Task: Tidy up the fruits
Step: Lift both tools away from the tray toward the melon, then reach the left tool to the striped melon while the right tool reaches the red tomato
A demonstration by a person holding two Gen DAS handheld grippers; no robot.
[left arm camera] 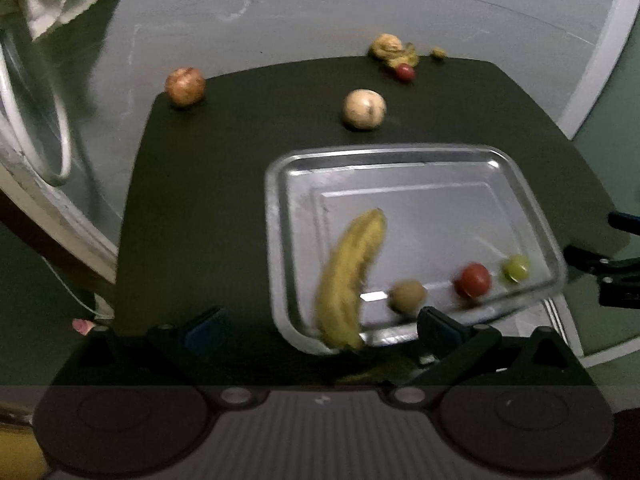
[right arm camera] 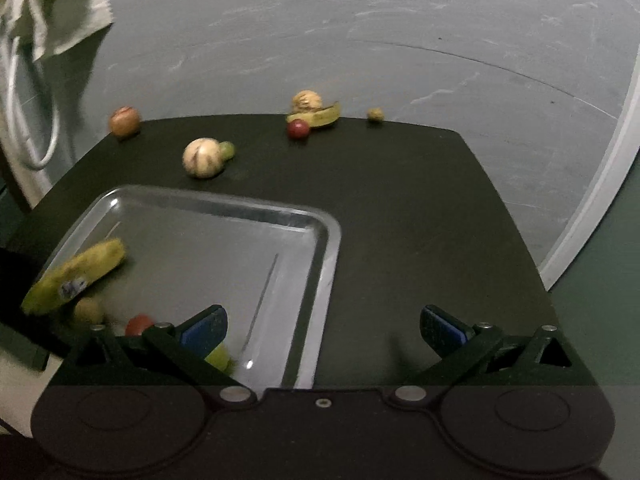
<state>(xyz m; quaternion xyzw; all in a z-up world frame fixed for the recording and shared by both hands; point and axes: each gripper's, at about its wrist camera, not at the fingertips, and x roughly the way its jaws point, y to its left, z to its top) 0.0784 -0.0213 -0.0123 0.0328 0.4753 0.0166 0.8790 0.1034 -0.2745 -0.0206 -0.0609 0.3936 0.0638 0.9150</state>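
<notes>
My left gripper (left arm camera: pixel 320 330) is matte black: two angled fingers, each tipped with a blue pad (left arm camera: pixel 206 330), hinged on black linkage arms with small silver screws at the joints. Behind them sits a ribbed dark grey body, flanked by two round black discs, with a silver bolt beside each disc. My right gripper (right arm camera: pixel 324 326) is built the same, with blue pads (right arm camera: pixel 206 326) and silver screws, but its middle plate is smooth black with one small screw.
</notes>
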